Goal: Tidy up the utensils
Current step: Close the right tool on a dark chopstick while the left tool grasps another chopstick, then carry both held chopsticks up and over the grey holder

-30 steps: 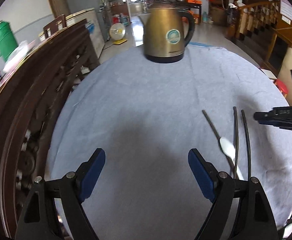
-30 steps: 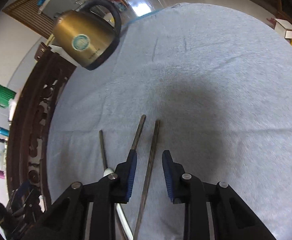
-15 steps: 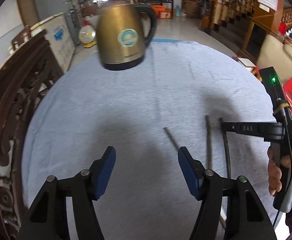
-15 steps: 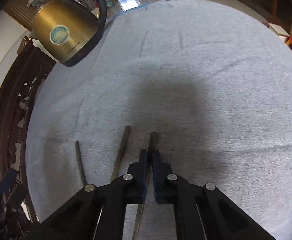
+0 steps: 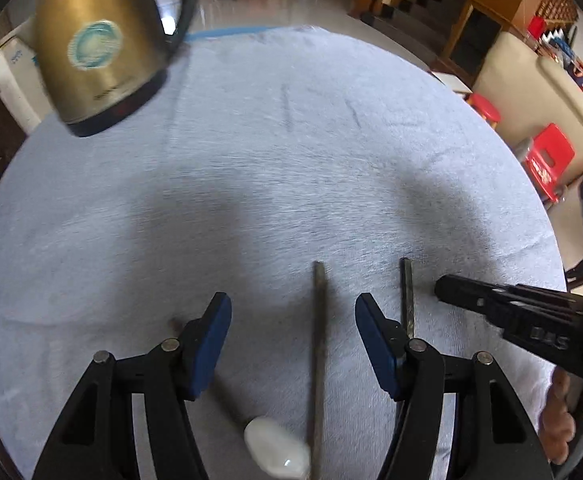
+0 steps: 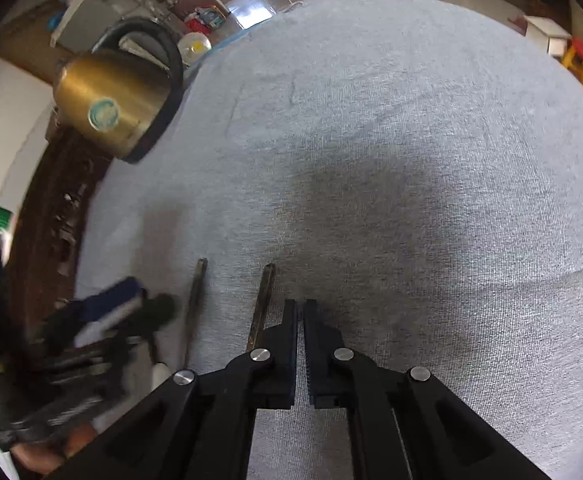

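Two chopsticks and a spoon lie near the front edge of the cloth (image 5: 291,140), well apart from the kettle (image 5: 99,60) at far left. The kettle's round teal sticker and the line of print under it are too blurred to read.

The left gripper (image 5: 293,320) has swung across from bare cloth. Its jaws, narrower than a second ago but released, now straddle the left stick (image 5: 318,340) without touching it. The white spoon (image 5: 277,454) lies just beside that stick, under the gripper.

The right stick (image 5: 408,300) lies on the cloth. The right gripper (image 6: 299,316), which straddled it a second ago, is now clenched on nothing, with the stick just to its left. That grasp has probably missed and needs retrying. "DAS" is printed on its side.
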Demonstrator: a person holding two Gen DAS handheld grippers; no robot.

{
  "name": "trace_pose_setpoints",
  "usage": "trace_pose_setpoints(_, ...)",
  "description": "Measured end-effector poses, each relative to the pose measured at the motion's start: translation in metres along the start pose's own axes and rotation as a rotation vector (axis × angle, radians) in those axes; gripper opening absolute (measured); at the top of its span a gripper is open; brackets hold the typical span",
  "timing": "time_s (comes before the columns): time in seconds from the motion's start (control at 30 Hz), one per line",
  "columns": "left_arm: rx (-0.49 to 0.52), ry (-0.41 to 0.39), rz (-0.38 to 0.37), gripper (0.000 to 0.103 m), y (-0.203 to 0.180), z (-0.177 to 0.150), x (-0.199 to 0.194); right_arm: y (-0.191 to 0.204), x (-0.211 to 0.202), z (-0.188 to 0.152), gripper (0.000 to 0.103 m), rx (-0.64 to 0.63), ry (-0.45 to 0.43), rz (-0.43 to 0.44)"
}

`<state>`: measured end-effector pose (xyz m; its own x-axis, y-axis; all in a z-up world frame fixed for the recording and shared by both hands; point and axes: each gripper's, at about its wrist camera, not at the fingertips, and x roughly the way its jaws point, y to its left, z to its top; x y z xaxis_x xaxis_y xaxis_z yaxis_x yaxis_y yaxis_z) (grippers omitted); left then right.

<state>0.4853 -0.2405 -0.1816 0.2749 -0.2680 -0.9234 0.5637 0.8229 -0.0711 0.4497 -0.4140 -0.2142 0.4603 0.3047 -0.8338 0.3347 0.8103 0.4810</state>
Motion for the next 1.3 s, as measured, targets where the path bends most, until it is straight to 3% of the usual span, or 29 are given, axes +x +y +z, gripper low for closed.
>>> trace_pose_setpoints(0.03,0.004,0.001,0.016,0.064,-0.001,0.002,0.005,-0.002,-0.003,0.0,0.006,-0.002,-0.014,0.007)
trace_pose_setpoints(0.1,0.007,0.01,0.003,0.036,0.001,0.003,0.014,-0.006,-0.012,0.001,0.006,-0.009,-0.035,0.032)
trace_pose_setpoints(0.23,0.051,-0.016,0.032,0.022,-0.003,0.001,0.021,-0.002,-0.021,0.0,0.006,-0.034,-0.038,0.057)
trace_pose_setpoints(0.27,0.059,-0.021,0.045,0.01,-0.004,0.001,0.02,0.002,-0.02,-0.001,0.006,-0.041,-0.031,0.057)
trace_pose_setpoints(0.3,0.057,-0.018,0.044,0.007,-0.002,0.001,0.019,0.005,-0.017,-0.001,0.007,-0.046,-0.017,0.049)
trace_pose_setpoints(0.47,-0.024,-0.043,0.025,0.006,0.022,-0.002,0.007,0.024,0.005,0.007,0.01,-0.051,0.031,-0.02)
trace_pose_setpoints(0.53,-0.065,-0.07,-0.002,0.006,0.035,-0.003,-0.004,0.03,0.014,0.01,0.021,-0.038,0.044,-0.046)
trace_pose_setpoints(0.63,-0.103,-0.123,-0.03,0.005,0.052,-0.006,-0.028,0.038,0.019,0.012,0.023,-0.042,0.056,-0.103)
trace_pose_setpoints(0.8,-0.133,-0.195,-0.05,0.005,0.067,-0.012,-0.061,0.063,0.031,0.014,0.022,-0.105,0.061,-0.24)
trace_pose_setpoints(0.9,-0.165,-0.245,-0.051,0.005,0.078,-0.02,-0.084,0.083,0.041,0.012,0.011,-0.192,0.047,-0.357)
trace_pose_setpoints(0.97,-0.173,-0.277,-0.035,0.005,0.083,-0.028,-0.101,0.094,0.047,0.007,0.009,-0.258,0.022,-0.402)
trace_pose_setpoints(1.07,-0.181,-0.332,-0.009,0.005,0.086,-0.042,-0.127,0.094,0.045,0.003,0.006,-0.27,0.002,-0.379)
trace_pose_setpoints(1.17,-0.184,-0.402,0.007,0.005,0.09,-0.061,-0.163,0.085,0.025,-0.007,0.006,-0.233,-0.051,-0.26)
trace_pose_setpoints(1.3,-0.183,-0.507,0.034,0.005,0.081,-0.091,-0.208,0.077,-0.027,-0.03,0.006,-0.22,-0.208,-0.121)
